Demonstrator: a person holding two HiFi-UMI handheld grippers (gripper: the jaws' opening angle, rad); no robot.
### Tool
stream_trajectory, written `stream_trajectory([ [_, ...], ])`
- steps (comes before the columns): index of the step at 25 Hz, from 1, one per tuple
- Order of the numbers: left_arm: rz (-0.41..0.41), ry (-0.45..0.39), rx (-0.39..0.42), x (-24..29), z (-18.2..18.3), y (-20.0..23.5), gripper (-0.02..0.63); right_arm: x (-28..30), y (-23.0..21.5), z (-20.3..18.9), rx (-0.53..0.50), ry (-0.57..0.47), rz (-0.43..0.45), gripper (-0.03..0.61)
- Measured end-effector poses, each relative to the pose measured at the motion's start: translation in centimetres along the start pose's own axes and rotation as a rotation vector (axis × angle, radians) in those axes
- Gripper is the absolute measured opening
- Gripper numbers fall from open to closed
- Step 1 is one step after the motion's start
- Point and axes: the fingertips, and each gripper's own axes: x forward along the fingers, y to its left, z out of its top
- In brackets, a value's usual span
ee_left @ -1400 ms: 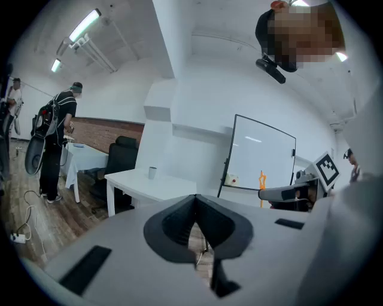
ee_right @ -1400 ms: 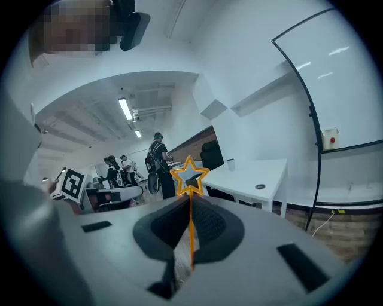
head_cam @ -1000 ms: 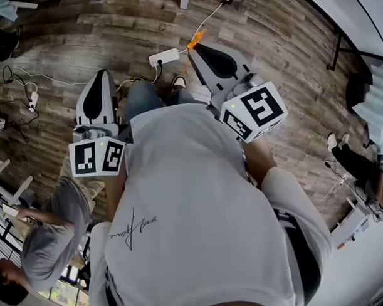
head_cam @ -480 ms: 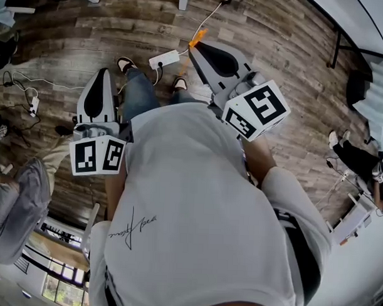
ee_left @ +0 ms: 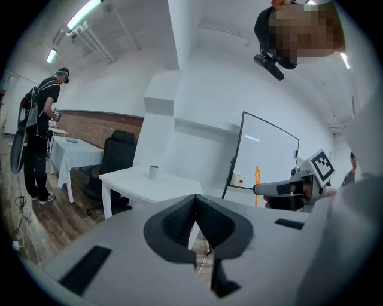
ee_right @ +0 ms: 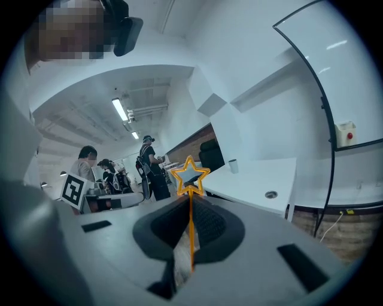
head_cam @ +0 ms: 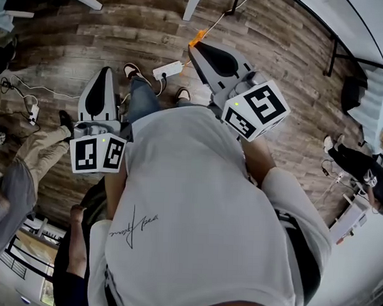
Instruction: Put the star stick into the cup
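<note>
- Right gripper view shows the right gripper (ee_right: 190, 200) clamped on the orange star stick (ee_right: 191, 222). The thin shaft runs up between the closed jaws and the star head stands clear above the tips.
- The small cup (ee_right: 233, 166) stands upright on the white table (ee_right: 263, 182), well apart from the stick. The insertion looks not yet begun.
- The left gripper (ee_left: 195, 198) has its jaws pressed together on nothing.
- Slip: the hold is on a narrow shaft. A jolt on the way to the table could let the stick pivot or slide between the pads, so it would arrive tilted.
- Wrong end: the star points away from the jaws. If it leads into the cup, its points may catch the rim.
- Tipping: the cup looks light and nothing braces it. A sideways knock from the stick or the jaws could topple it or push it along the table. The free left gripper could steady it.
- Early release: if the jaws open while the stick is high above the rim, it could bounce out or land leaning and pull the cup over.
- Footing: the head view shows a power strip (head_cam: 167, 70) and cables on the wooden floor (head_cam: 120, 27) near the person's feet. Other people (ee_right: 149, 162) stand in the room, so a trip or a bump is possible.
</note>
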Motion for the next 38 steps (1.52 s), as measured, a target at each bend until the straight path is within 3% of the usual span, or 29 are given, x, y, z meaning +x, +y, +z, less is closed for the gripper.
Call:
stream_trajectory([
  [11,-0.034,-0.011,-0.021,4.0,3.9,10.1,0.008,11.0,1.5,3.9,-0.011,0.027,-0.011,0.018],
  [18,-0.043,-0.091,-0.011,5.5,8.3,17.6,0.008,18.4,2.4,6.8,-0.003,0.013,-0.034,0.018],
  [25,-0.074,-0.107,-0.010,7.0,10.7,23.9,0.008,24.3,2.3,9.7,-0.024,-0.008,-0.080,0.018],
  [38,-0.095,-0.112,-0.013,8.7,11.8,26.7,0.008,27.1,1.4,12.0,-0.046,-0.043,-0.100,0.018],
])
